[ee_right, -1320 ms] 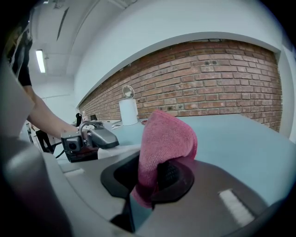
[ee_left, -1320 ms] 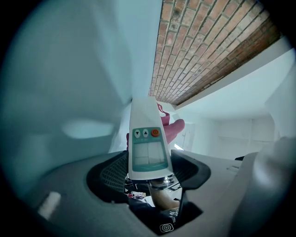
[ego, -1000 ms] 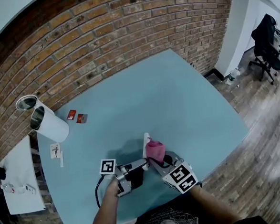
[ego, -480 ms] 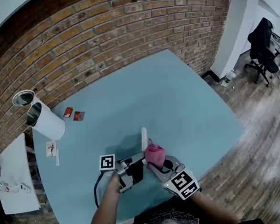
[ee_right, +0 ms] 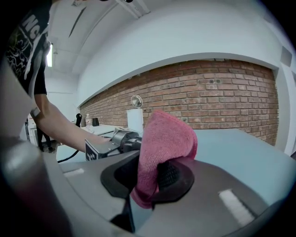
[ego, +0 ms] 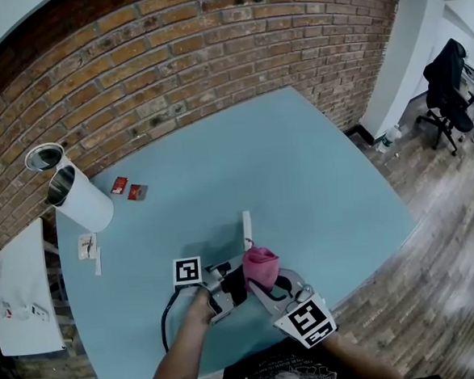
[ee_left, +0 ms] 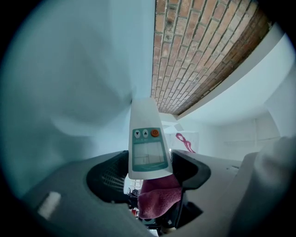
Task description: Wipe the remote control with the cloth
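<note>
My left gripper is shut on the lower end of a white remote control, which sticks out along the jaws with its screen and buttons showing; in the head view the remote control points away over the blue table. My right gripper is shut on a folded pink cloth. The pink cloth sits right beside the held end of the remote, and the cloth shows just under the remote in the left gripper view. Whether they touch is unclear.
A white cylinder lies on its side at the table's far left, with two small red items and a small white card nearby. A white side table stands left. An office chair and a bottle are at the far right.
The two grippers have closed in on each other. The cloth has slid back along the remote from near its middle toward its held end, by the left jaws.
</note>
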A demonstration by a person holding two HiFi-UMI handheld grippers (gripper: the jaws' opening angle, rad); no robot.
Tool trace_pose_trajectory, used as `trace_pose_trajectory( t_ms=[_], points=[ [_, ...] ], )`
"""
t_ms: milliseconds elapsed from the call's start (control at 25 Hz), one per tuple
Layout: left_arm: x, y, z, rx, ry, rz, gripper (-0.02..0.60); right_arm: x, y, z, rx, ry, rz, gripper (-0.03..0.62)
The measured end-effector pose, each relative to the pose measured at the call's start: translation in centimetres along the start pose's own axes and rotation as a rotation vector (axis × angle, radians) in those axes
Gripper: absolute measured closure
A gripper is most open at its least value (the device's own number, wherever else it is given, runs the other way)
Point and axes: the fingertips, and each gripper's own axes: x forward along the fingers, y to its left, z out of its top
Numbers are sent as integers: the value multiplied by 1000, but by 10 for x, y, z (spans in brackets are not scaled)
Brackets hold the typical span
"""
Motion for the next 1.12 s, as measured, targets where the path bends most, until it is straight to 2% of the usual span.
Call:
trace_pose_trajectory(
  t_ms=[360,760,840,1000,1120],
  points=[
    [-3,-1,4,-8,-9,-12,295,13,13,-30,-25,84,54,528],
    [-10,-3,6,9,14,-11,295,13,13,-50,-18,144,65,528],
    [-15,2,5,76,48,45,295,9,9,-50,-13,139,53,528],
    [-31,23,-2,316,198,275,295,2,-2,-51,19,127,10,526],
    [-39,27,-7,452,298,371,295,1,-11,-50,36,122,-17,527]
  ],
)
